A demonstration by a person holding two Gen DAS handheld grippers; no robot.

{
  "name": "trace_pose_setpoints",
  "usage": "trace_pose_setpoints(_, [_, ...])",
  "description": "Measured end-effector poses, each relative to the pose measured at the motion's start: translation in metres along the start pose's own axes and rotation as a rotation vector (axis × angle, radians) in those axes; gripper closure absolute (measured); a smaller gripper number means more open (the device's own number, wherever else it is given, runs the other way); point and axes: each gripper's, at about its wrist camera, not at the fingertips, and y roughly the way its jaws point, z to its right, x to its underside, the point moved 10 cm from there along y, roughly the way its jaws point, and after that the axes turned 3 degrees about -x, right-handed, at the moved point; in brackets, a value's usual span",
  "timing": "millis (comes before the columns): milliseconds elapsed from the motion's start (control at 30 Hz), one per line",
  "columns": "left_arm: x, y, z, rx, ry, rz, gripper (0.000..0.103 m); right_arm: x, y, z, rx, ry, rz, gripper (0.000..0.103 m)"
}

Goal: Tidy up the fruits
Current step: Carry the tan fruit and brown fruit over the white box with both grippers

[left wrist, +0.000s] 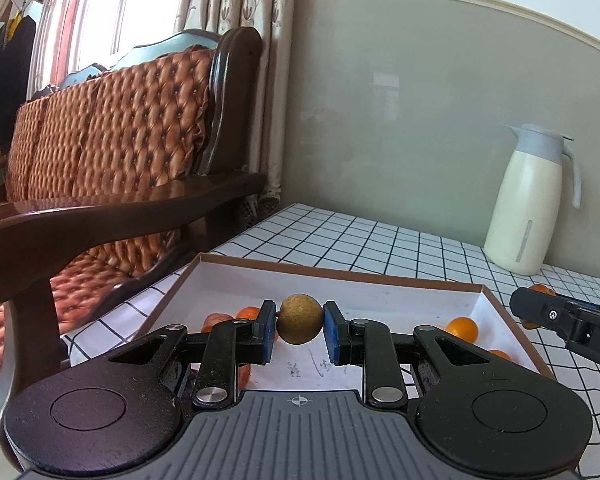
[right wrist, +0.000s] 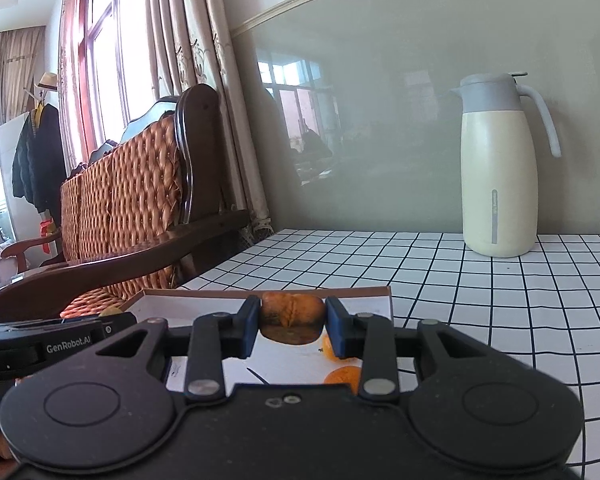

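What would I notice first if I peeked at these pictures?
Two claws, each pinching a fruit above the white box: the left claw holds a round brown fruit, the right claw a wrinkly orange fruit. Behind, a cream jug stands on the checkered table.

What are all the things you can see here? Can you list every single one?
Round fruit: one, tan-brown, held above the box.
Wrinkled fruit: one, orange-brown, held above the box.
Small fruits: several, orange, lying in the box; exact count partly hidden.
Box: one, white inside with a brown rim, on the table.
Table: one, white with a black grid.
Jug: one, cream with a grey lid and handle, on the table by the wall.
Sofa: one, dark wood with orange-brown cushions, beside the table.
Curtains: beige, by the window.
Hat: one, straw, on a coat rack.
Left gripper: black, blue pads, shut on the round fruit.
Right gripper: black, blue pads, shut on the wrinkled fruit.
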Motion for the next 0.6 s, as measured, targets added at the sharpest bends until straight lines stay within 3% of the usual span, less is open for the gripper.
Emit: trace_pose_setpoints(600, [-0.001,0.018,-0.013,-0.029,-0.013,-0.021,0.077,-0.002,0.024,0.008,0.031,0.038,-0.023,0.076])
